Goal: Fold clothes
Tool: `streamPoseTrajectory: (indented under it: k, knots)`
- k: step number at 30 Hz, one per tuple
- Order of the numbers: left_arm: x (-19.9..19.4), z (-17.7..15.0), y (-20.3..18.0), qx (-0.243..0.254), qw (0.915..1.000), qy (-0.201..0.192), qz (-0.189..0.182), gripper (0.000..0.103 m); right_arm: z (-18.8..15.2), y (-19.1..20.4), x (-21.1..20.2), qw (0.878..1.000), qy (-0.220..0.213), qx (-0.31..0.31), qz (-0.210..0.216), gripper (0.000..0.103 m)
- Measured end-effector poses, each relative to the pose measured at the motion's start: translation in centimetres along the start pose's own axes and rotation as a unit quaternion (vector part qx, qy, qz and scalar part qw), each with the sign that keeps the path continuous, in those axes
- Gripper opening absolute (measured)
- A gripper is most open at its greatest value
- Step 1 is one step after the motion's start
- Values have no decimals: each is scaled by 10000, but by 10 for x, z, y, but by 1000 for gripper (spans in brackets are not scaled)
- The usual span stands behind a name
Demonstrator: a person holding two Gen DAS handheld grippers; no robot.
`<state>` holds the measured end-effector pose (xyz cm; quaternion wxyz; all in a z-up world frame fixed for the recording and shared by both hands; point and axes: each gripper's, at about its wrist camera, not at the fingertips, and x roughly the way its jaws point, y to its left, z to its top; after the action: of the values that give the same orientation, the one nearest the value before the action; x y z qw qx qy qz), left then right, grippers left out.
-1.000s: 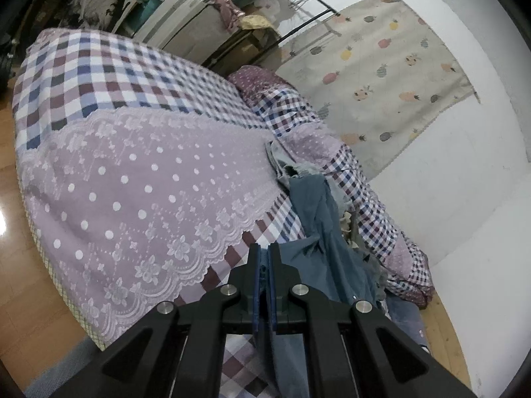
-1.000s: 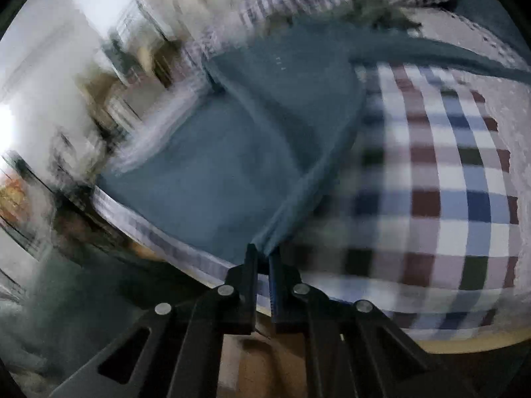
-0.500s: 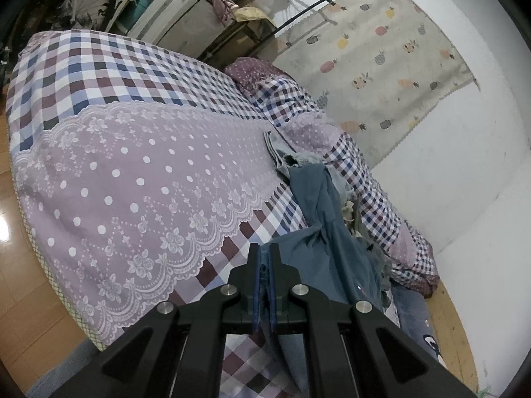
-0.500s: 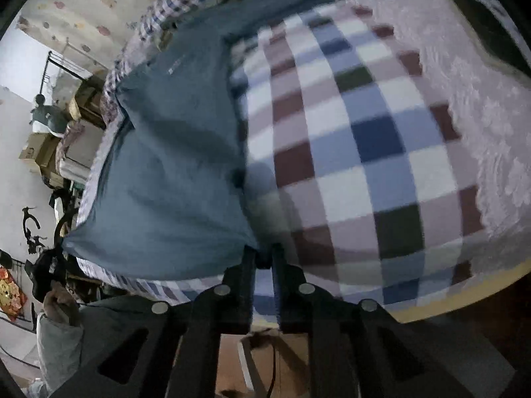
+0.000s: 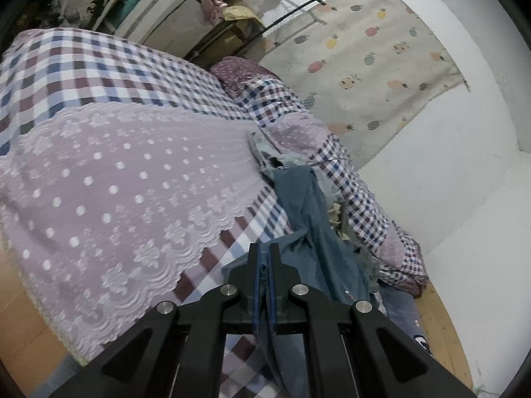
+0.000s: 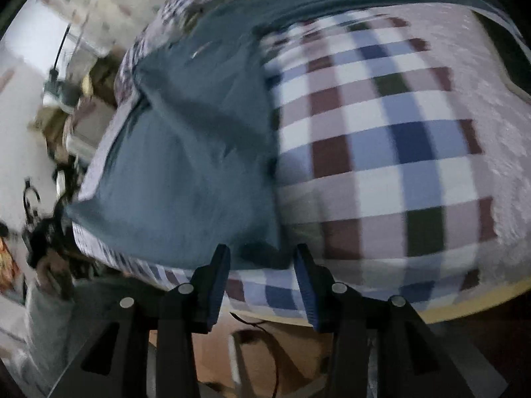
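Observation:
A blue-grey garment (image 5: 312, 219) lies stretched along the right side of the bed, over the checked bedspread (image 5: 99, 66). My left gripper (image 5: 265, 258) is shut on one edge of this garment, the cloth pinched between its blue pads. In the right wrist view the same garment (image 6: 186, 165) lies spread flat on the checked cover near the bed's edge. My right gripper (image 6: 262, 258) hangs just over the garment's near corner, its jaws opening, the pads clear of the cloth.
A lilac lace-trimmed dotted cover (image 5: 116, 182) spans the middle of the bed. A heap of other clothes (image 5: 338, 209) lies beside checked pillows (image 5: 348, 172). A pineapple-print cloth (image 5: 365, 59) hangs on the wall. Furniture and clutter (image 5: 166, 10) crowd the far end.
My right gripper has let go of the garment's corner and its jaws have parted; the cloth now rests on the bed. The left gripper keeps its grip and has shifted slightly.

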<state>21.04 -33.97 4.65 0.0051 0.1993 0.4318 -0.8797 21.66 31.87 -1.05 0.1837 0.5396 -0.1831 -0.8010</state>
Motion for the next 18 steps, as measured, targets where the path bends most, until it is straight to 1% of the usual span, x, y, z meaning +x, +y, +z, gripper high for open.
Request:
streamPoseTrajectory:
  k: [1, 2, 5, 7, 10, 11, 14, 17, 18]
  knots:
    - [4, 3, -1, 25, 10000, 0, -68, 3, -1, 2, -2, 9999, 15, -103, 26, 31]
    - [7, 5, -3, 48, 9999, -5, -125, 3, 1, 6, -2, 9997, 10, -233, 83, 5]
    - [20, 12, -6, 123, 9997, -12, -216, 3, 13, 14, -11, 9984, -117, -408, 362, 6]
    - [31, 17, -8, 179, 9995, 2, -247, 3, 28, 15, -16, 9974, -298, -274, 599, 6]
    - [49, 22, -8, 133, 9995, 60, -280, 3, 54, 12, -24, 9966, -500, -108, 644, 6]
    - [55, 23, -7, 111, 9995, 95, -267, 3, 64, 11, -25, 9965, -549, -67, 632, 6]
    - [76, 25, -7, 129, 9996, 222, -150, 3, 88, 5, -16, 9980, -492, 20, 394, 6]
    - [95, 25, -6, 167, 9992, 352, 24, 3, 109, -1, 1, 9987, -433, 187, 176, 6]
    - [100, 24, -6, 177, 9991, 390, 58, 3, 114, -2, 8, 9986, -404, 293, 172, 8]
